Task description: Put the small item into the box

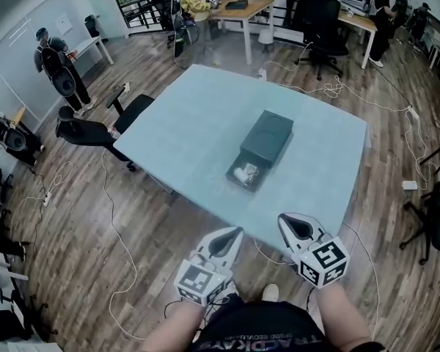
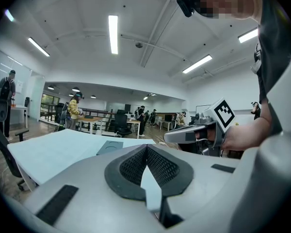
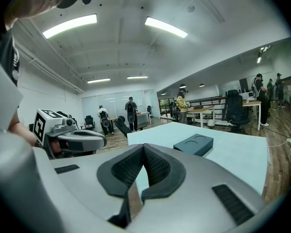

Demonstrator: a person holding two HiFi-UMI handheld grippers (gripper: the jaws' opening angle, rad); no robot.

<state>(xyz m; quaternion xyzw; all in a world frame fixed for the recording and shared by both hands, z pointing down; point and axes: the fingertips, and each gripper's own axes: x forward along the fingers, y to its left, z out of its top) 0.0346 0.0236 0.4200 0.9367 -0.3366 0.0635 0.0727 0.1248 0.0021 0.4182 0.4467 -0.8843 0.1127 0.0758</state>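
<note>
Short of the table's near edge, close to the person's body, both grippers hang side by side with their tips aimed forward at the table point(image 1: 205, 123). The left gripper point(image 1: 233, 235) has its jaws together and nothing between them, as its own view confirms point(image 2: 146, 149). The right gripper point(image 1: 287, 222) is likewise closed and empty point(image 3: 143, 148). Forearms are drawn in and the grippers are held roughly level, neither reaching over the table.

Farther in, near the middle of the table, lies the dark box point(image 1: 262, 144), well apart from both grippers. Its drawer point(image 1: 238, 178) is pulled out toward the near edge, and a small white item point(image 1: 245, 172) appears to lie inside it; what the item is cannot be made out.

With the item seemingly already in the drawer, the placing looks done and the hands seem to be at rest. If anything remains, it would probably be pushing the drawer shut. That calls for reaching across the near edge and pressing the drawer front squarely with a closed tip, while steadying the box so it does not slide.

Beyond the far edge stand desks, chairs and several people.
</note>
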